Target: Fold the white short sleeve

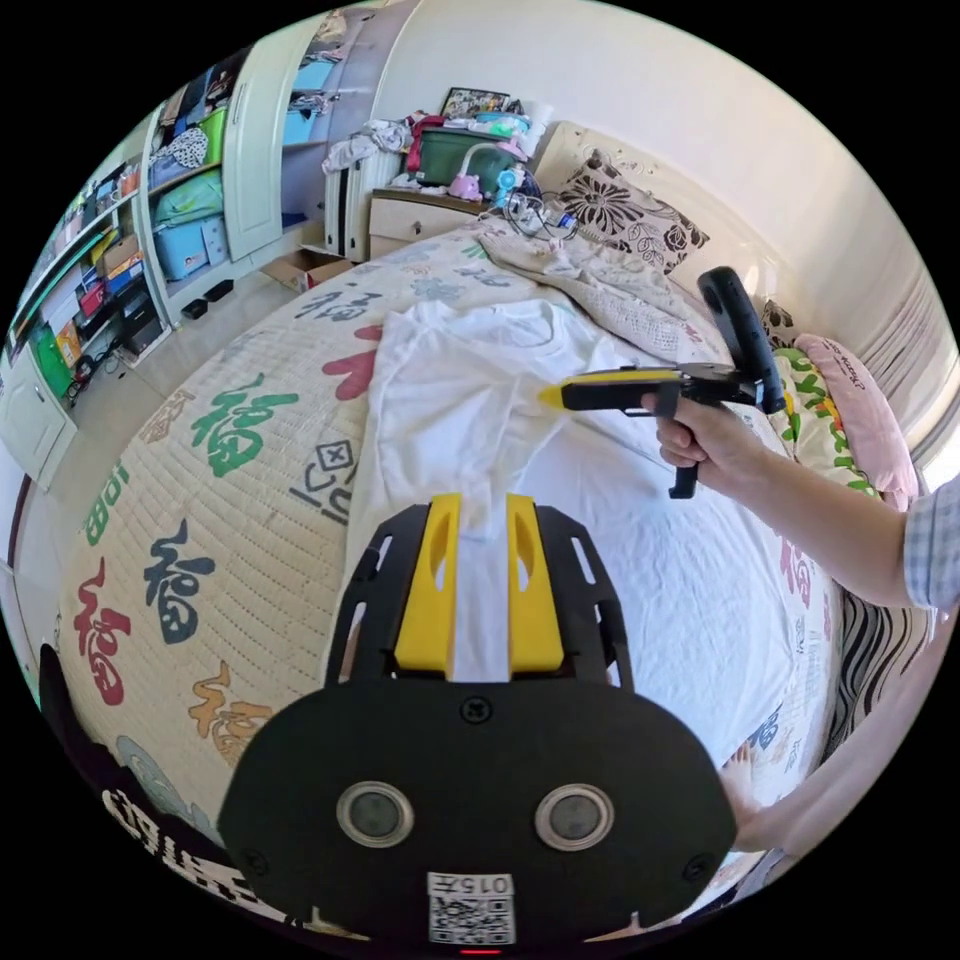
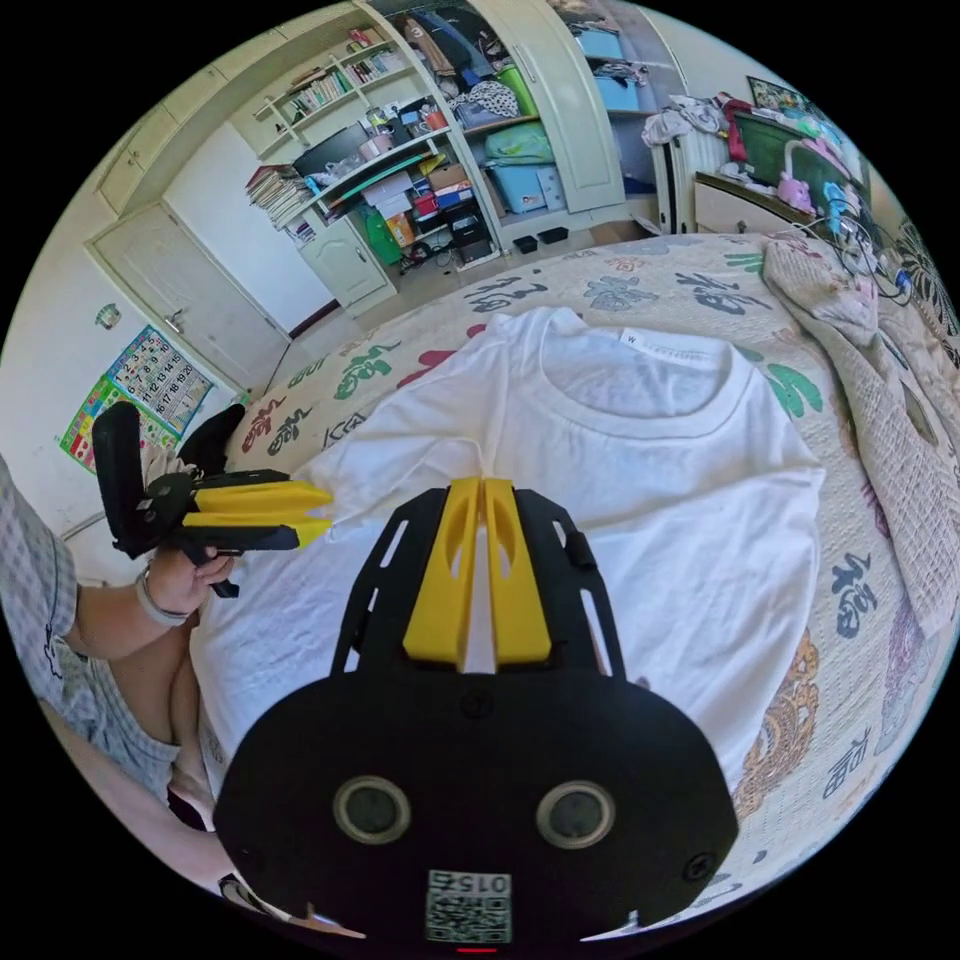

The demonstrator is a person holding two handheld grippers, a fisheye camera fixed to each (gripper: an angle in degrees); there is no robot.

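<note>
Lying spread on the bed's quilted cover (image 2: 850,560) with its neckline toward the headboard, the white short-sleeve T-shirt (image 2: 640,500) is part-way through a side fold. One long edge is lifted off the quilt, stretched taut between the two tools. The left gripper (image 1: 482,515) has white fabric running up between its yellow jaws, apparently clamped on it. The right gripper (image 2: 482,492) has its jaws nearly closed, pinching a peak of cloth at their tips. I judge the step to be carrying this side panel over the body. The next move calls for both hands travelling together, keeping the edge straight, then laying it flat. A crumpled blanket (image 2: 860,330) lies beside the shirt.
</note>
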